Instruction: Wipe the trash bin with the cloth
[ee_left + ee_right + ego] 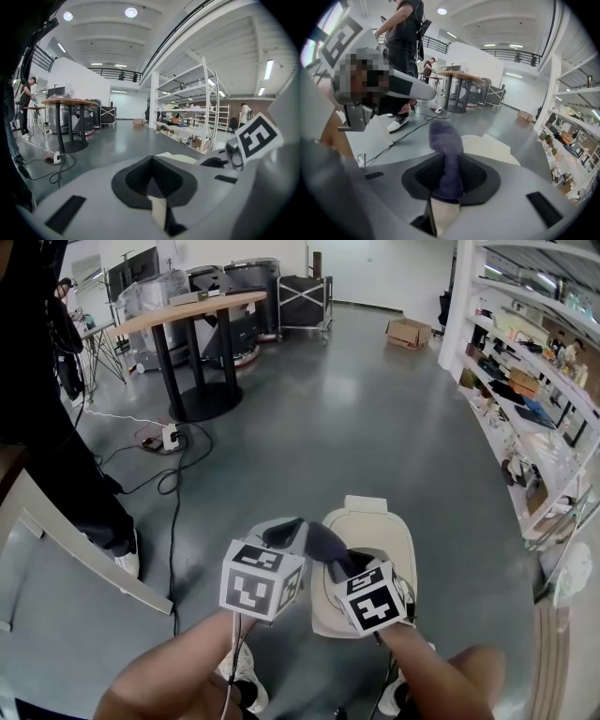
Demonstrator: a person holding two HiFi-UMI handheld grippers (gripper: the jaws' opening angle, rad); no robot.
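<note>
Head view: right claw (339, 564) is holding the cloth (323, 542) over the trash bin (375, 526) on the floor, ready to wipe. Left gripper view: left claw (152, 180) is showing jaws pressed together, empty. Right gripper view: jaws are pinching the cloth, bin just beyond.

A wooden-topped table (192, 306) on black legs stands far left, with a white power strip (170, 436) and black cables (171, 486) on the grey floor (328, 418) nearer to us. A cardboard box (408, 332) lies far right beside white shelving (539, 371) stocked with small goods. A person in dark trousers (70, 474) stands at the left edge.
</note>
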